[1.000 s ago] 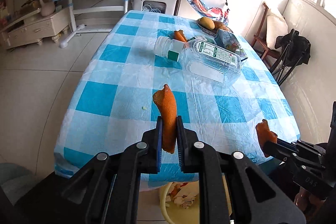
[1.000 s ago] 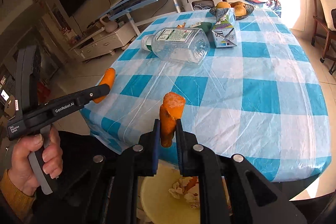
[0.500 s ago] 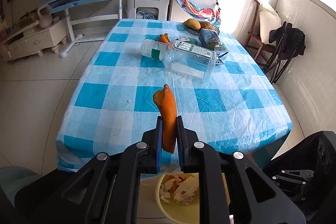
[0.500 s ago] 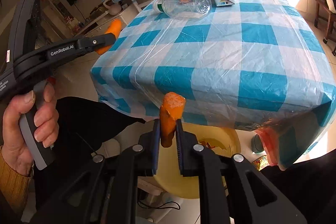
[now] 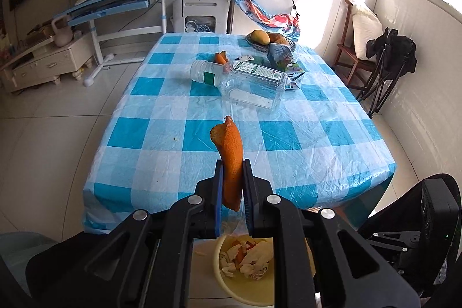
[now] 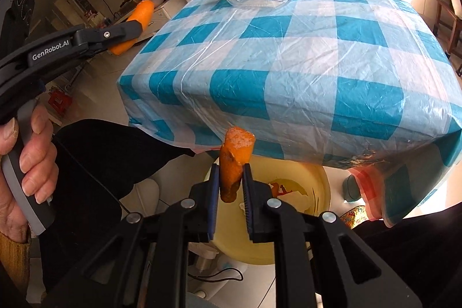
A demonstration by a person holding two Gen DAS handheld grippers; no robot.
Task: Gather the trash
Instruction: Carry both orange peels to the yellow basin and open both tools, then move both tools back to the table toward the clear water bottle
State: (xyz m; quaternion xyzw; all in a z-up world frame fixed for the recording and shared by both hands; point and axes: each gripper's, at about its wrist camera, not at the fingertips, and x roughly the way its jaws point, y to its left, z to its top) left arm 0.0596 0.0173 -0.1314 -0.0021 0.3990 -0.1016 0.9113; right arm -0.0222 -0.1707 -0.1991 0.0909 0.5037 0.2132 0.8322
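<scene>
Left hand-held gripper: clamped on orange peel, near the checked surface edge | Right hand-held gripper: clamped on second peel piece, above yellow bin | Bottle: lying on surface

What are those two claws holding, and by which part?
Each grips a piece of orange peel by its lower end. The left claw clamps a long peel; the right claw clamps a shorter peel above the yellow bin.
</scene>
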